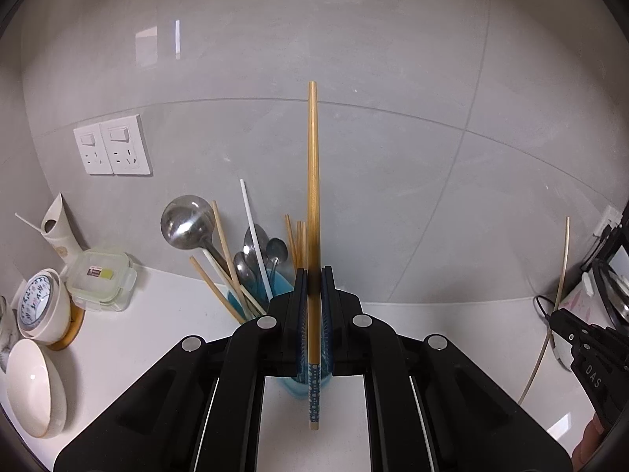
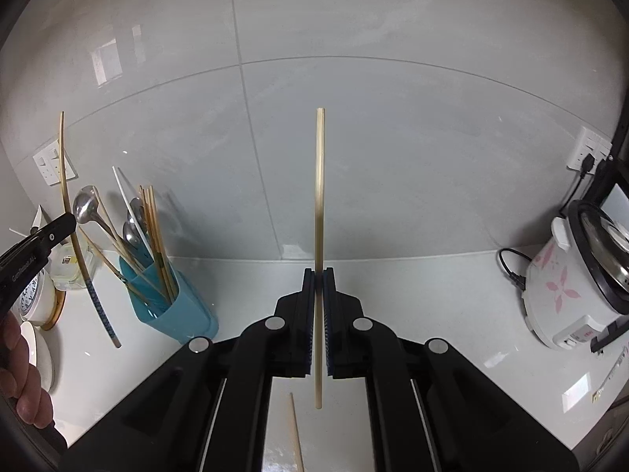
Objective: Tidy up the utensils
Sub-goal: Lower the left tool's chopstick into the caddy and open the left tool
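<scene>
My left gripper is shut on a wooden chopstick with a blue patterned lower end, held upright just in front of the blue utensil holder. That holder is filled with several chopsticks, spoons and a ladle. My right gripper is shut on a pale, plain chopstick, also upright, over the white counter to the right of the holder. The left gripper and its chopstick show at the left of the right wrist view. The right gripper shows at the right edge of the left wrist view.
A loose wooden chopstick lies on the counter below my right gripper. A lidded glass container, a patterned cup and a white bowl stand at the left. A rice cooker sits at the right. Grey tiled wall behind.
</scene>
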